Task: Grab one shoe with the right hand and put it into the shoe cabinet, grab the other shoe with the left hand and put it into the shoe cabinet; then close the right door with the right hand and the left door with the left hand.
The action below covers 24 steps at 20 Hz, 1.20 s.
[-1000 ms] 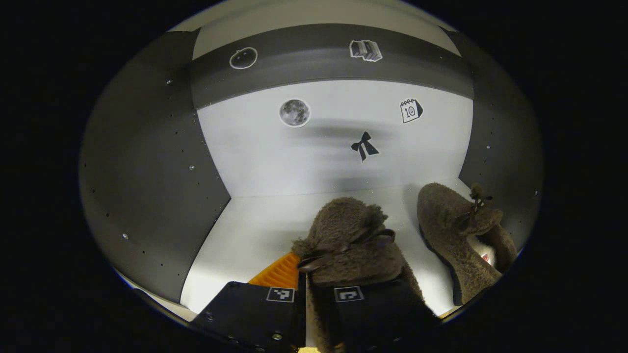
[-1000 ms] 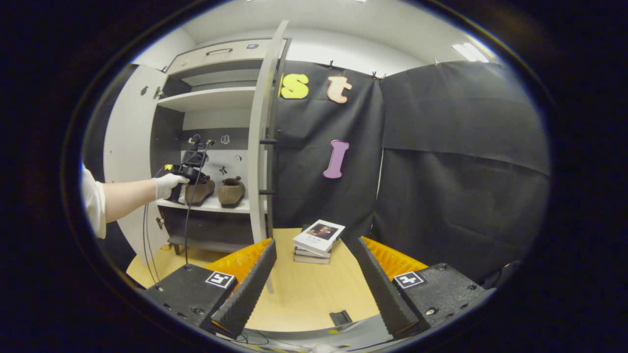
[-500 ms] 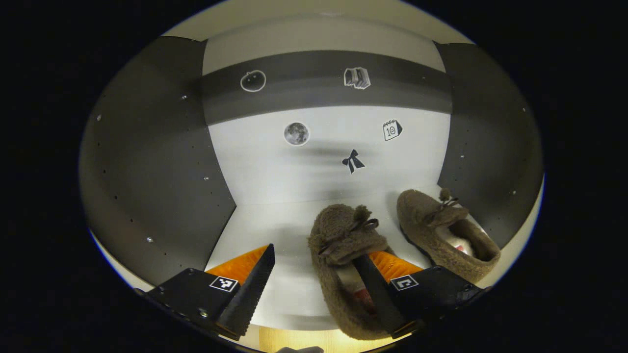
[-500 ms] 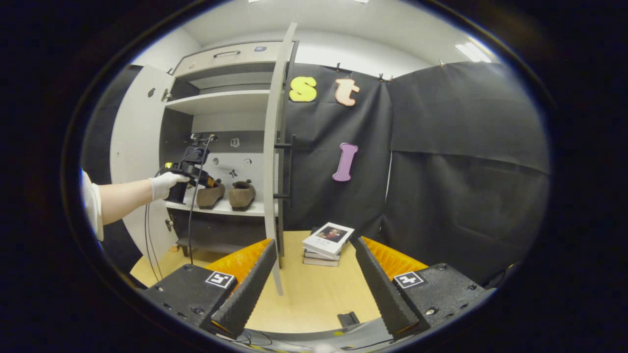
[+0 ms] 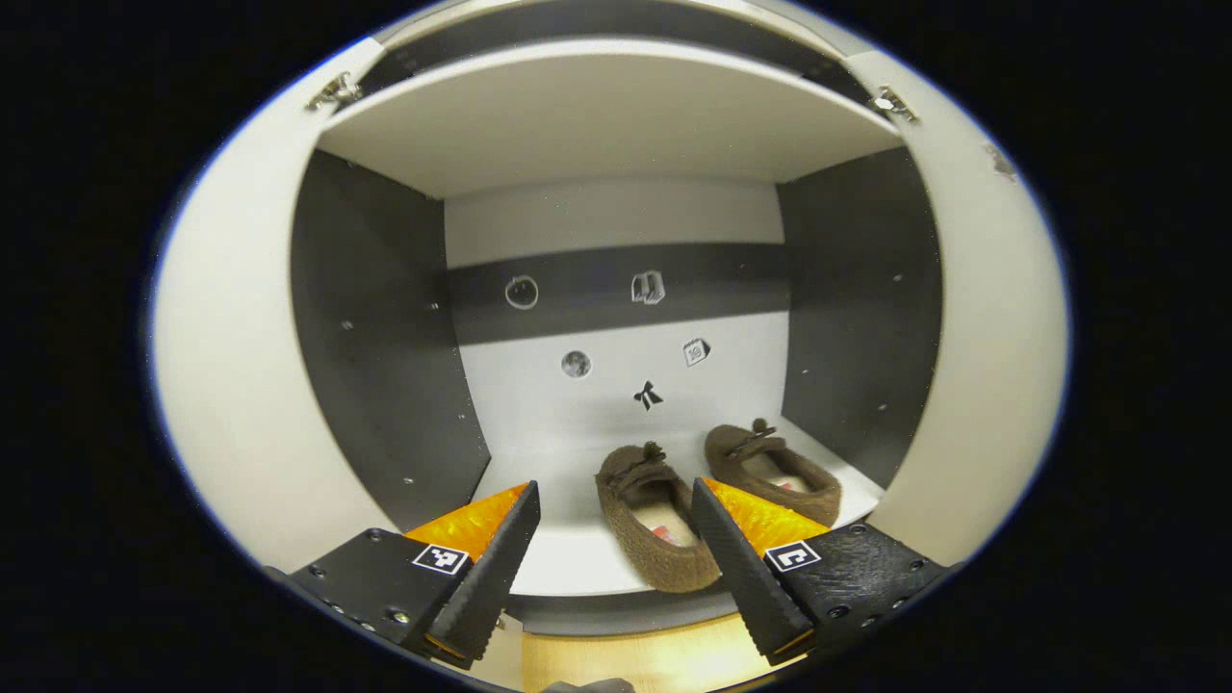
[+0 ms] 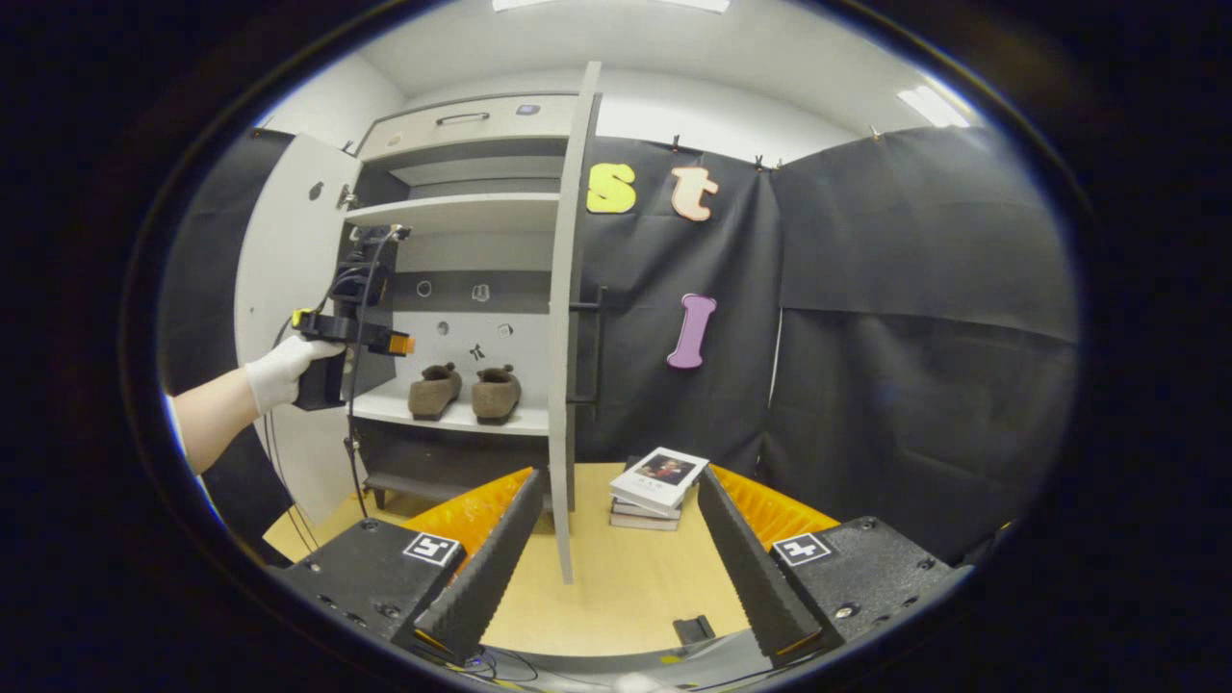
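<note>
Resting side by side on the cabinet shelf [image 5: 577, 568] at lower centre, both shoes [image 5: 654, 515] [image 5: 770, 472], with left tool [image 5: 611, 568] and right tool [image 6: 616, 568] gaping empty, both doors [image 6: 568, 318] [image 6: 289, 318] awaiting closing.

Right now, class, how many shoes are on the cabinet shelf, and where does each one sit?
2. One shoe sits near the shelf's front edge, toward the middle; the other shoe lies beside it on the right, nearer the dark side wall. None seems hidden.

Both tongs — left [image 5: 616, 553], right [image 6: 616, 549] — agape
</note>
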Each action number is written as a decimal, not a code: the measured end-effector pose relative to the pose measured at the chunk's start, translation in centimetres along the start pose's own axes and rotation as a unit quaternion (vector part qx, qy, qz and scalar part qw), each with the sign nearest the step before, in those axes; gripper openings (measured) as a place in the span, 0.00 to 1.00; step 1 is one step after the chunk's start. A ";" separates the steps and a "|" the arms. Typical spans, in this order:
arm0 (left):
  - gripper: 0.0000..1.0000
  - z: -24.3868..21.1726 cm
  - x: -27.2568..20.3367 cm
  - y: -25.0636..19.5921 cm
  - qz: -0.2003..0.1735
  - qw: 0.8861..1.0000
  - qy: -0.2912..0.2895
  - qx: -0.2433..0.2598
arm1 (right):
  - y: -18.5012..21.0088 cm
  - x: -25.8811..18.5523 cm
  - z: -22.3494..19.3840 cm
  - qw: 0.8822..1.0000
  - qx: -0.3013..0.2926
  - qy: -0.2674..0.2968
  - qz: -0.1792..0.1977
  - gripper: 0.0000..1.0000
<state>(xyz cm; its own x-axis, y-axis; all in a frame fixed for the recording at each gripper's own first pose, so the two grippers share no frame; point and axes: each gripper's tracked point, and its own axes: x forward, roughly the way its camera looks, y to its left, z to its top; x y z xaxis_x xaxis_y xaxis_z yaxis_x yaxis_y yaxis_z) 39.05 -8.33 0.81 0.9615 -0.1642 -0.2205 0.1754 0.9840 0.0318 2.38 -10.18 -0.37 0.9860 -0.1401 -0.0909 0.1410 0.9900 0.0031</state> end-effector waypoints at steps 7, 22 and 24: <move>0.96 1.9 -13.3 -0.9 -0.017 0.997 -0.069 -0.009 | 2.0 -1.6 0.8 1.000 -0.004 -0.018 0.018 1.00; 0.96 -7.8 -31.7 -2.3 0.009 0.997 -0.078 -0.028 | 4.3 -2.9 -1.6 0.999 -0.001 0.000 0.044 1.00; 0.96 -9.0 -32.4 -2.4 0.017 0.997 -0.068 -0.033 | 4.4 -2.4 -1.2 0.999 -0.005 -0.004 0.047 1.00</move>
<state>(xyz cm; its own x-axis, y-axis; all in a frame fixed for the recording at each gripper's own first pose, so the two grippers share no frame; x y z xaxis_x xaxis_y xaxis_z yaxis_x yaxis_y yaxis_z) 5.59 -4.73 -0.86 0.9871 -0.1346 -0.0864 0.1326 0.9908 -0.0286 0.48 -5.49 -1.29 0.9955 -0.0467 -0.0831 0.0469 0.9989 0.0004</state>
